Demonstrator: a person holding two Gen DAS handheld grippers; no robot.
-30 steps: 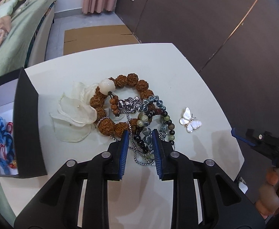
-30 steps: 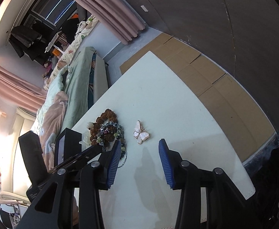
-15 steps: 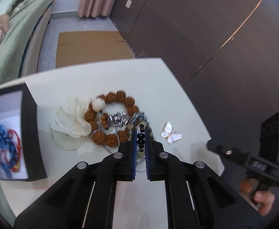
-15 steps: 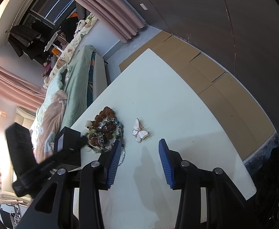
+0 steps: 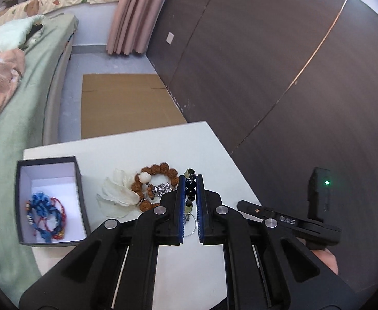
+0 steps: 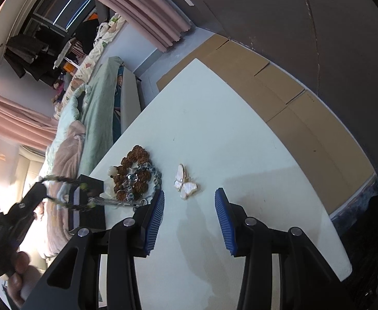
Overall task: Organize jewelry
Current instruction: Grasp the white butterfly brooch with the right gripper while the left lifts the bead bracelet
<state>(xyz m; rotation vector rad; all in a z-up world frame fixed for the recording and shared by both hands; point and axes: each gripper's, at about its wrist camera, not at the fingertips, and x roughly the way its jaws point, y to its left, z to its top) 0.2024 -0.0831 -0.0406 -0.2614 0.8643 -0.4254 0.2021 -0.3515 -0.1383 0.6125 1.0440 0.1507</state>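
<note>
My left gripper [image 5: 190, 178] is shut on a bracelet of dark and green beads [image 5: 191, 192], held above the white table [image 5: 137, 152]. A thin silver chain [image 6: 106, 201] trails from the bracelet toward the pile. The pile holds a brown seed-bead bracelet [image 5: 157, 173], a silver charm [image 5: 160, 188] and a white petal flower [image 5: 119, 193]. Left of the pile stands a black box [image 5: 81, 193] holding blue and red cords [image 5: 44, 206]. My right gripper [image 6: 189, 193] is open and low over the table, with a pearl butterfly brooch [image 6: 186, 184] lying just past its tips.
A bed with green and pink bedding [image 5: 13, 90] runs along the table's left side. Flat cardboard [image 5: 121, 103] lies on the floor beyond the table. Dark wall panels [image 5: 266, 64] stand to the right. The table's right edge [image 6: 318, 193] is close to my right gripper.
My left gripper closed on the dark and green bead bracelet and lifted it off the pile, so the table now looks farther away. The right gripper stayed in place.
</note>
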